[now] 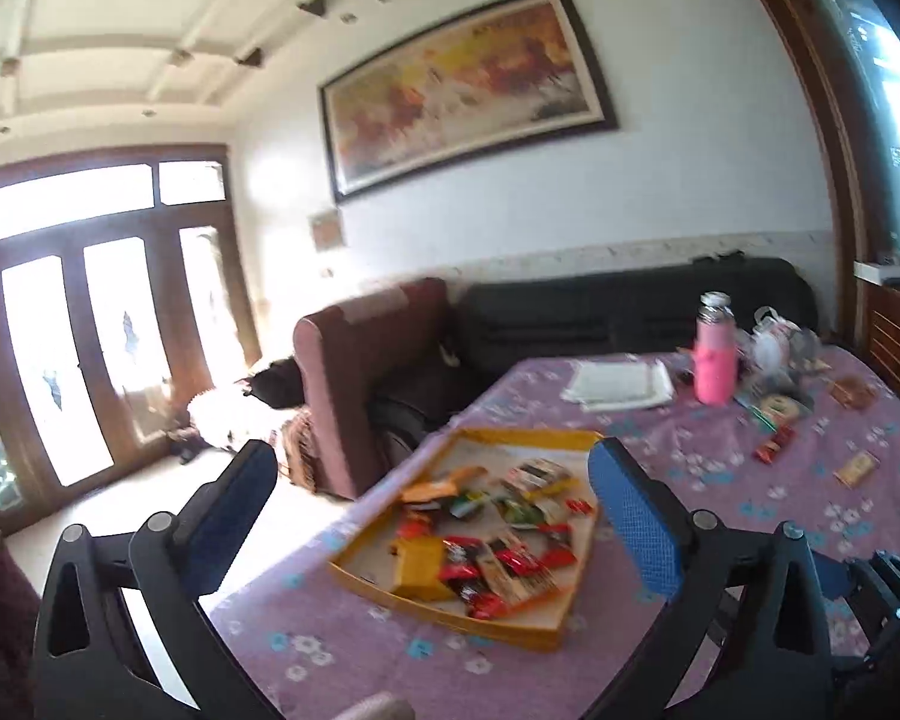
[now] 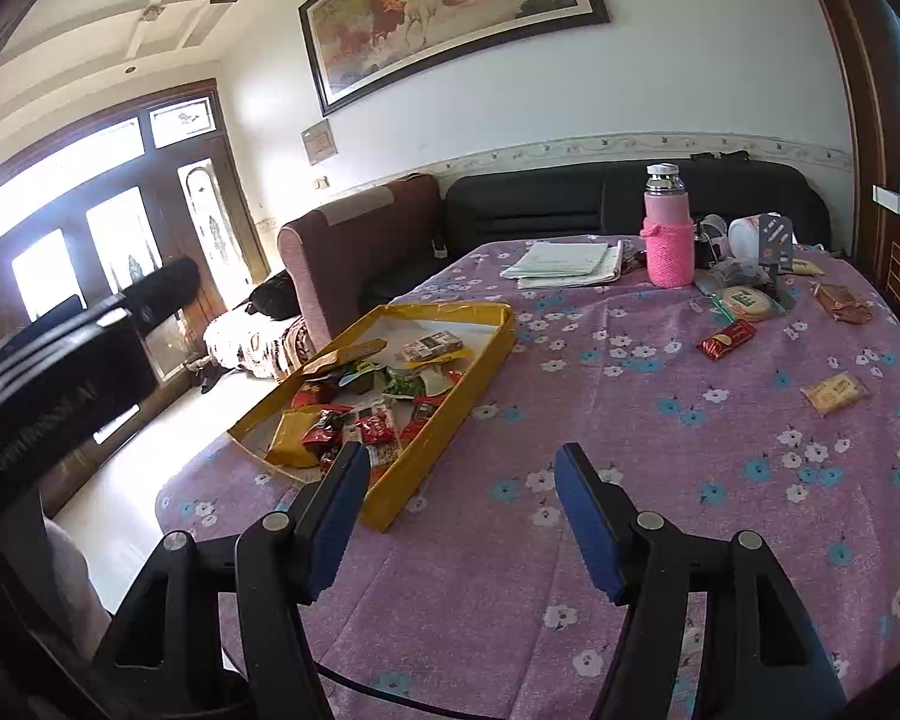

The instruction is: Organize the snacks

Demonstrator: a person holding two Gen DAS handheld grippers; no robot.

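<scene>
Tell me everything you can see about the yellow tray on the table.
The yellow tray is a shallow rectangular box, seemingly cardboard, with low yellow walls and a pale floor. It lies flat and open on the purple flowered tablecloth, near the table's left edge, at an angle. Its near half holds a loose pile of red, green and yellow snack packets. Neither gripper touches it.

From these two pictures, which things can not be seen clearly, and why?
- Snack packets, left wrist view: motion blur makes the labels unreadable.
- Items behind the pink bottle, right wrist view: partly hidden by the bottle, too small to name.
- Yellow tray, right wrist view: near corner covered by a right gripper finger.
</scene>
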